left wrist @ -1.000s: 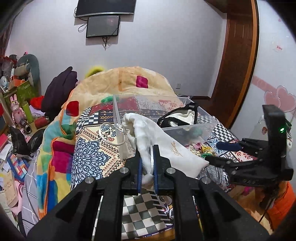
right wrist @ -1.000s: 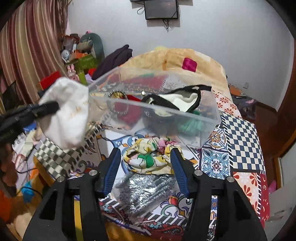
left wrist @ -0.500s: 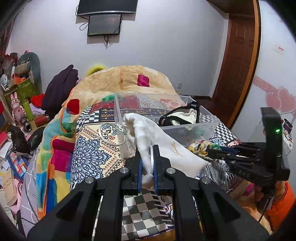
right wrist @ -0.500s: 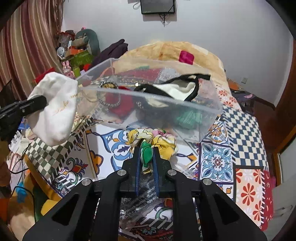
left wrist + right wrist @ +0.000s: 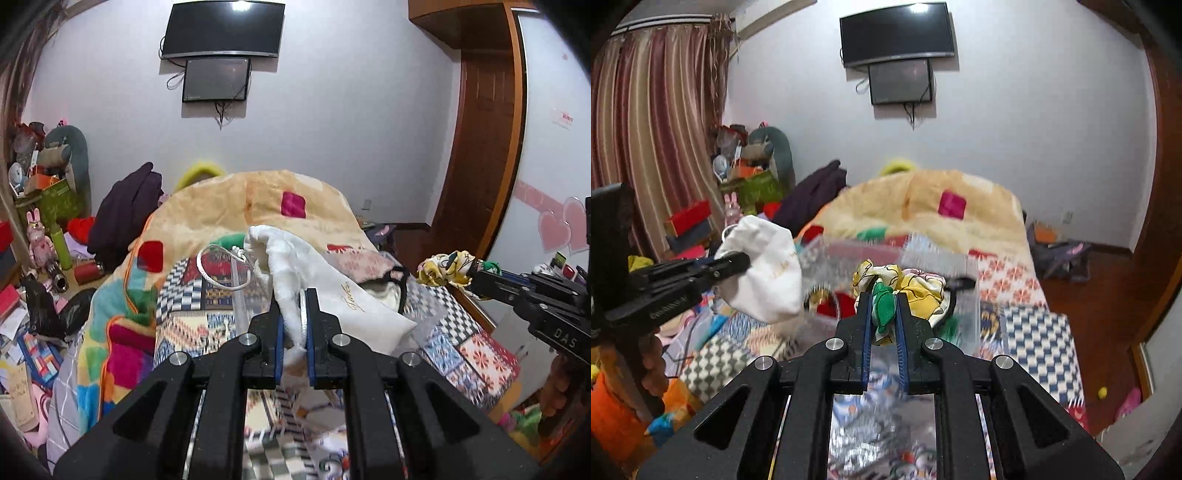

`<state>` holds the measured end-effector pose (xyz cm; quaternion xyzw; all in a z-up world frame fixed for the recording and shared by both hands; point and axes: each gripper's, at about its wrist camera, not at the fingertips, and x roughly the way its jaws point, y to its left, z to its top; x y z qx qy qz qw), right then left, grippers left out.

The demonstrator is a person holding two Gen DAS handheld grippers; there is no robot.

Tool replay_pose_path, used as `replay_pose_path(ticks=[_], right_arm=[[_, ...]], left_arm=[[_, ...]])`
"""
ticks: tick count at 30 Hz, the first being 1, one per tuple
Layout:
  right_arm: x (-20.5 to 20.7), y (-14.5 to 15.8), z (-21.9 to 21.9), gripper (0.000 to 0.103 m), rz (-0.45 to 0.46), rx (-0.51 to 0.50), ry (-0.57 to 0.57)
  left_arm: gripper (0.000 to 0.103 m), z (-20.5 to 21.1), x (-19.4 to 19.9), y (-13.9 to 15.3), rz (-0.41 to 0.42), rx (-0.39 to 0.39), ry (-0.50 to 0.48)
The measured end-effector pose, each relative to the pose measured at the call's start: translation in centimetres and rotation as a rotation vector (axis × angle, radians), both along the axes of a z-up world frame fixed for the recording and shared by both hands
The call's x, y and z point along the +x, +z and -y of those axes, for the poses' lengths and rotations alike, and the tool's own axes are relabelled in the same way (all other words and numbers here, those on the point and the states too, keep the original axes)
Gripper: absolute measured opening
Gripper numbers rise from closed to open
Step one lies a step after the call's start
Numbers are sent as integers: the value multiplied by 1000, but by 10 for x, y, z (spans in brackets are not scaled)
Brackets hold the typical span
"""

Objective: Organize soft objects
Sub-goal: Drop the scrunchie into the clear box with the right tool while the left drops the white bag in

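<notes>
My left gripper (image 5: pixel 294 295) is shut on a white drawstring pouch (image 5: pixel 332 291) and holds it up over the bed; the pouch also shows in the right wrist view (image 5: pixel 768 269). My right gripper (image 5: pixel 882 299) is shut on a yellow floral scarf with a green patch (image 5: pixel 905 284), lifted above the clear plastic bin (image 5: pixel 964 266). In the left wrist view the scarf (image 5: pixel 447 269) hangs from the right gripper's tips at the right. The bin holds a black-trimmed cream item (image 5: pixel 384 288) and red and green soft things.
A patchwork quilt (image 5: pixel 1034 332) covers the bed, with an orange blanket (image 5: pixel 236 206) heaped behind. A silver shiny bag (image 5: pixel 882 443) lies below my right gripper. Clutter of boxes and toys (image 5: pixel 40 221) fills the left side. A wooden door (image 5: pixel 480 147) stands right.
My right gripper closed on the floral scarf and lifted it off the quilt. Both grippers rose; the pouch stayed held in the left gripper.
</notes>
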<state>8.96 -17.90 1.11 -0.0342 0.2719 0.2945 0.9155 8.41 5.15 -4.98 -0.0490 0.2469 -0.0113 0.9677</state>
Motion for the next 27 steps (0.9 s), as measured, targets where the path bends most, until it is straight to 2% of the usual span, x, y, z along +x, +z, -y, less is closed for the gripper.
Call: replay_pose_path(ticks=[7,12,19,27], right_arm=[[25,-2,-17,11,11,8,-21],[42,-14,-24,11,-45,9,-14],[59,-45,-33,11,-144,-47,1],[65,-65,-37,13,-199,-113,-10]], left_arm=[[9,4,30,-3,-20,5,16],[9,9,54,-17,-70,22,11],[9,17,81,-45,-153,63,7],[9,21,95,-62,-210,78,-2]])
